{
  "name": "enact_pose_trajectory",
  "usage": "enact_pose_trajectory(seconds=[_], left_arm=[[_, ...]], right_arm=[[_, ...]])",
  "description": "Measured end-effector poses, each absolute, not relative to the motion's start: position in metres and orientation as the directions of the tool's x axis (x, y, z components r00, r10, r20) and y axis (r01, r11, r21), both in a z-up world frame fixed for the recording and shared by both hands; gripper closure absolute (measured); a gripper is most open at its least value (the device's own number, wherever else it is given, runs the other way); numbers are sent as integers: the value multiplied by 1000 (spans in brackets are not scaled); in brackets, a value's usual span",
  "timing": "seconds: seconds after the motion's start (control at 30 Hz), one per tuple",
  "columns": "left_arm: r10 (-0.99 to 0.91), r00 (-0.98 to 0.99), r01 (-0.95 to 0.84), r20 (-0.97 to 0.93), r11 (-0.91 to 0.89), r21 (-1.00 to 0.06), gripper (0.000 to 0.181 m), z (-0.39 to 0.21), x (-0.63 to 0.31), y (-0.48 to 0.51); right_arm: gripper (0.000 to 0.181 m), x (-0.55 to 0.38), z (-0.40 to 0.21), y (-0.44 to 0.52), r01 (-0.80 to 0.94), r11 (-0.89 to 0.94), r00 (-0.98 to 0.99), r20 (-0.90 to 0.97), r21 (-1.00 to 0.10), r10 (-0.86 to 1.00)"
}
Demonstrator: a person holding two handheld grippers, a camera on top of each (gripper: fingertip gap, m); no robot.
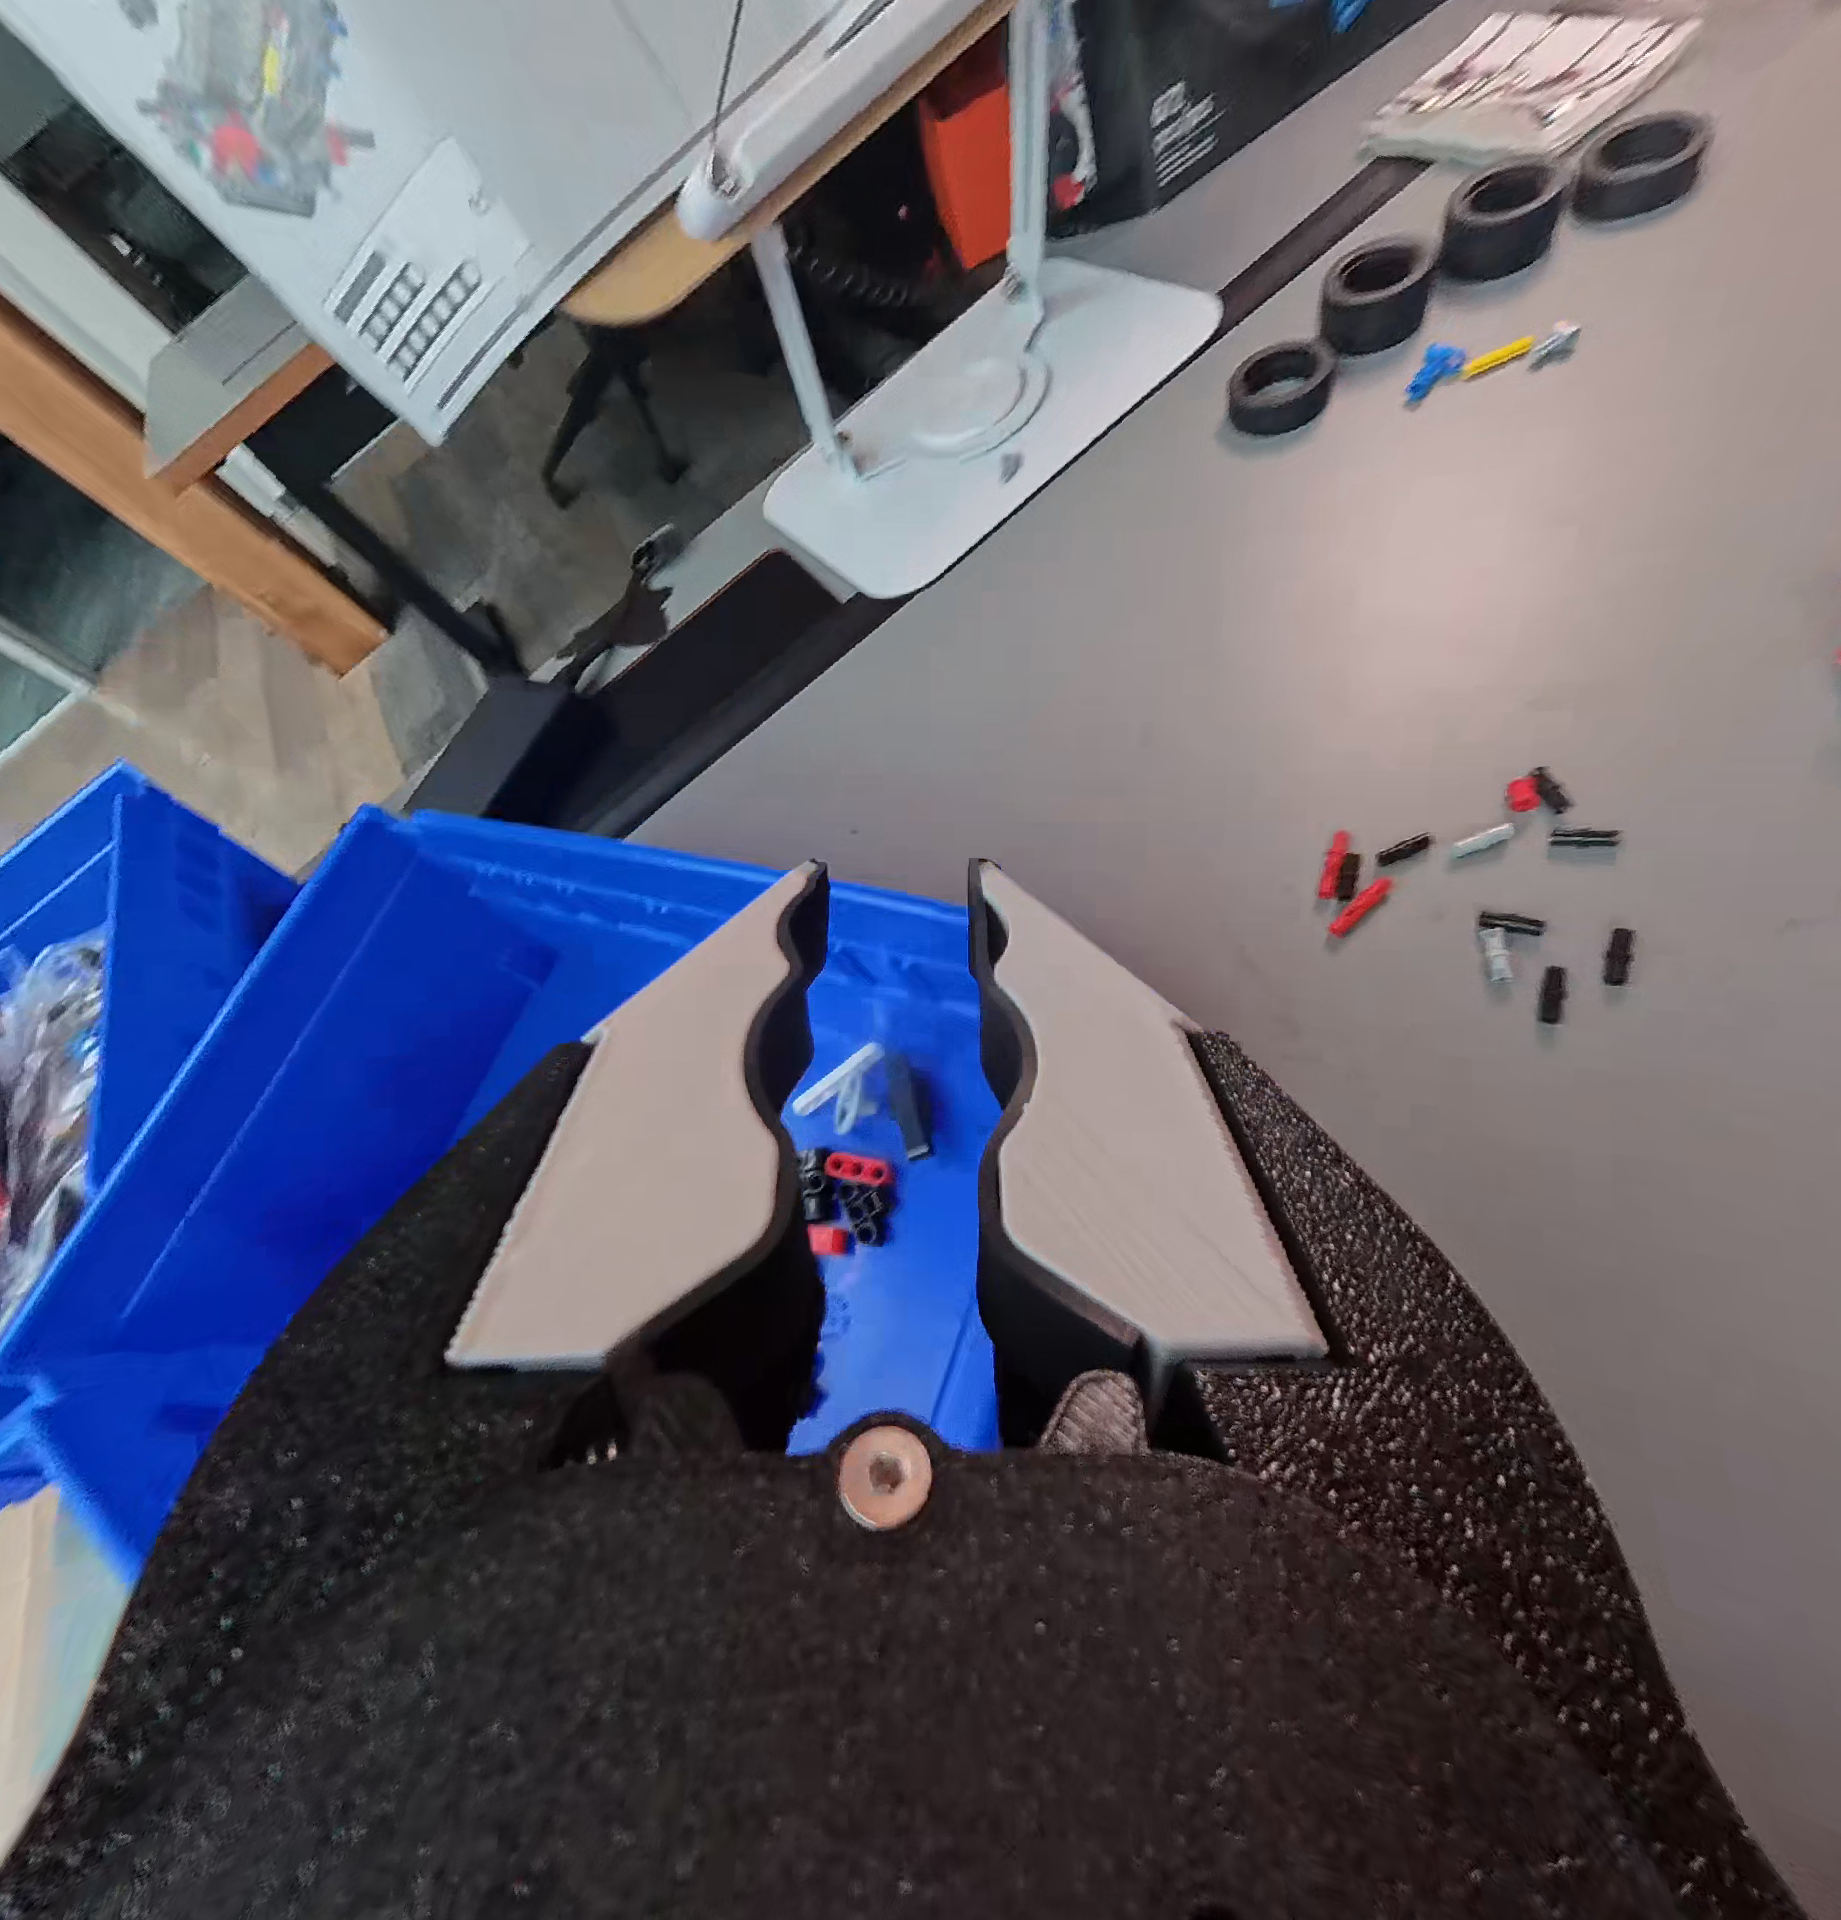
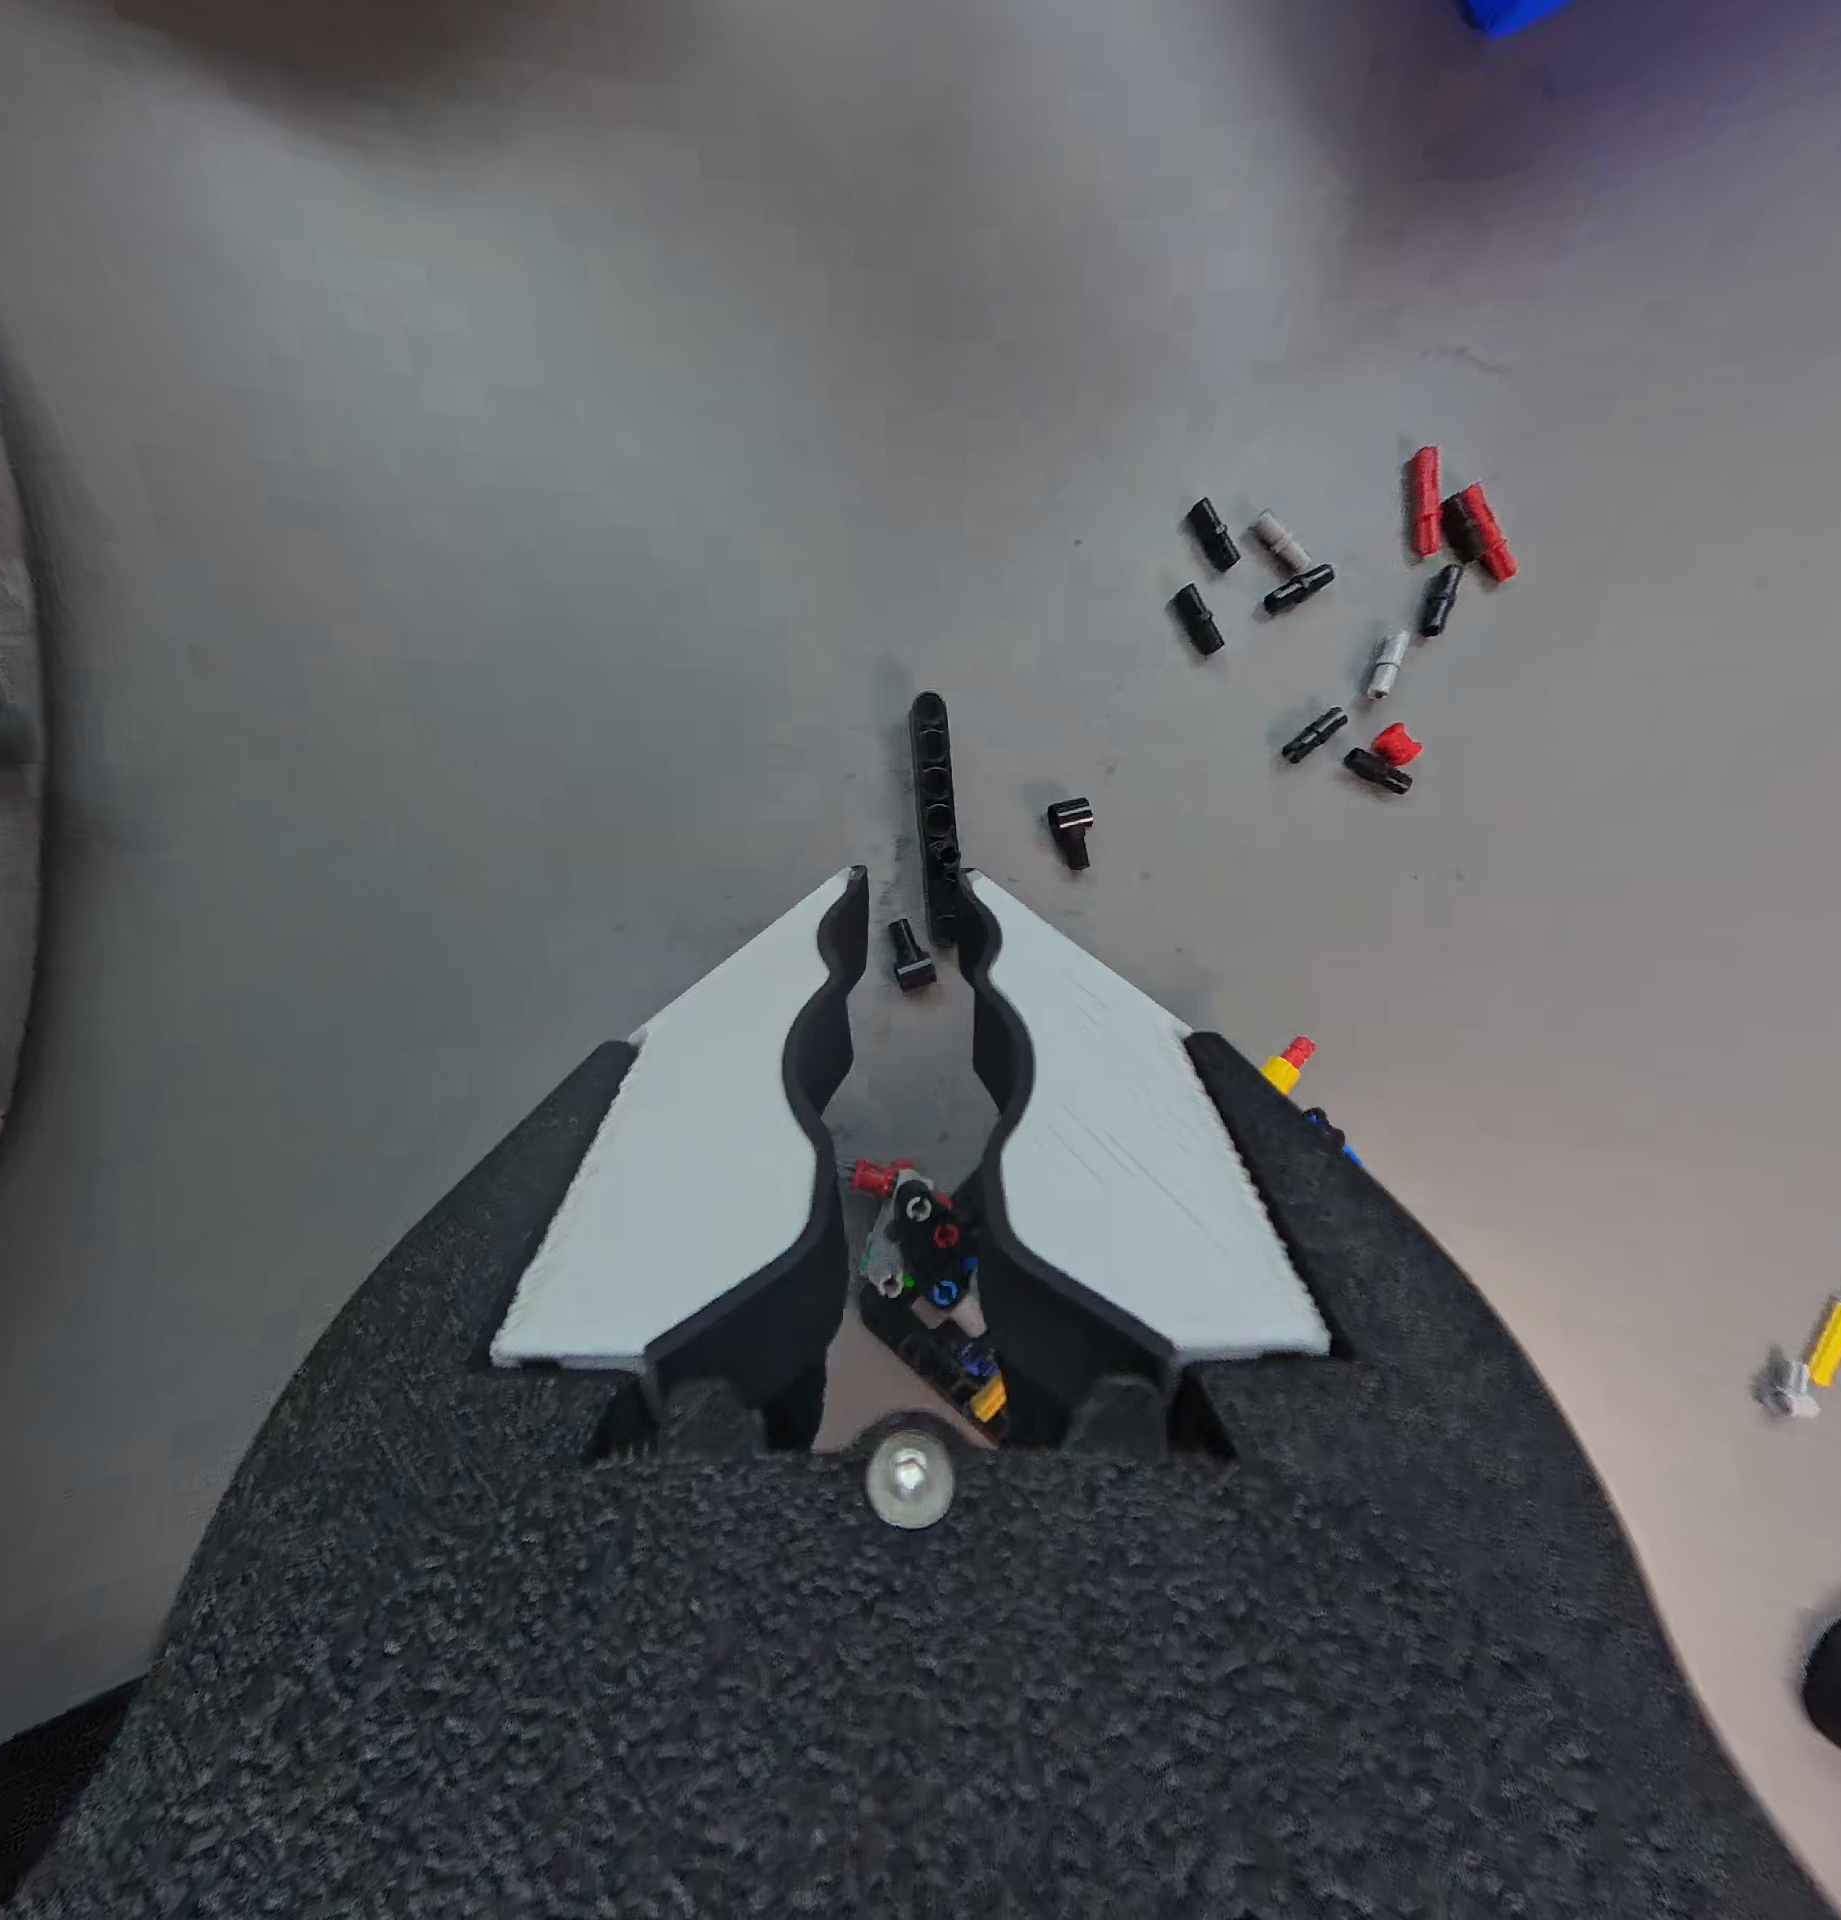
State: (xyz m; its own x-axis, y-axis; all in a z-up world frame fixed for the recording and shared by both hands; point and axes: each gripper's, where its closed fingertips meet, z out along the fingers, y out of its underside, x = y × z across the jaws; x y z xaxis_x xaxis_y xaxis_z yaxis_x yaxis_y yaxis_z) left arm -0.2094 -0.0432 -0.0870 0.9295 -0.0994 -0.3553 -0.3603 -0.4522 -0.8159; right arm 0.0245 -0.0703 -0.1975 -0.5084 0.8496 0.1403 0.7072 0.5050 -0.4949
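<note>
My left gripper (image 1: pixel 898 873) is open and empty above a blue bin (image 1: pixel 407 1039). Below its jaws lie small black and red building pieces (image 1: pixel 848 1195) and a pale grey piece (image 1: pixel 843 1075) on the bin floor. My right gripper (image 2: pixel 913 878) is open above the grey table (image 2: pixel 480 520). A long black beam with holes (image 2: pixel 935 810) lies at its fingertips, beside the right finger. A short black pin (image 2: pixel 910 956) lies between the fingers. A small built assembly of mixed colours (image 2: pixel 926 1247) lies under the jaws near the palm.
Loose black, red and grey pins lie on the table (image 1: pixel 1467 883), and also show in the right wrist view (image 2: pixel 1342 613). Several black tyres (image 1: pixel 1383 291), a white lamp base (image 1: pixel 999 416) and a booklet (image 1: pixel 1539 73) stand farther off. A second blue bin (image 1: pixel 54 935) holds bagged parts. There is about 25 cm between the tips of the two grippers.
</note>
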Motion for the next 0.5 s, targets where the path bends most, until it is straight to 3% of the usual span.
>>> enact_pose_trajectory(seconds=[0.17,0.2,0.33,0.4,0.5], left_arm=[[-286,924,-344,-254,-335,-877,155,-84,-153,-36],[-318,917,-344,-238,-332,-878,155,-87,-145,-36],[-463,872,-334,-158,-327,-884,154,-101,-116,-40],[-550,831,-300,-87,-311,-902,154,-103,-99,-46],[-705,705,-183,75,-283,-941,149,-94,-68,-64]], right_arm=[[168,13,-218,-63,725,618,-587,198,-303,785],[176,13,-219,-66,722,623,-596,187,-300,781],[176,14,-218,-70,727,608,-593,154,-319,790],[177,12,-209,-71,723,566,-564,135,-395,815],[177,1,-170,-76,645,403,-486,58,-649,872]])
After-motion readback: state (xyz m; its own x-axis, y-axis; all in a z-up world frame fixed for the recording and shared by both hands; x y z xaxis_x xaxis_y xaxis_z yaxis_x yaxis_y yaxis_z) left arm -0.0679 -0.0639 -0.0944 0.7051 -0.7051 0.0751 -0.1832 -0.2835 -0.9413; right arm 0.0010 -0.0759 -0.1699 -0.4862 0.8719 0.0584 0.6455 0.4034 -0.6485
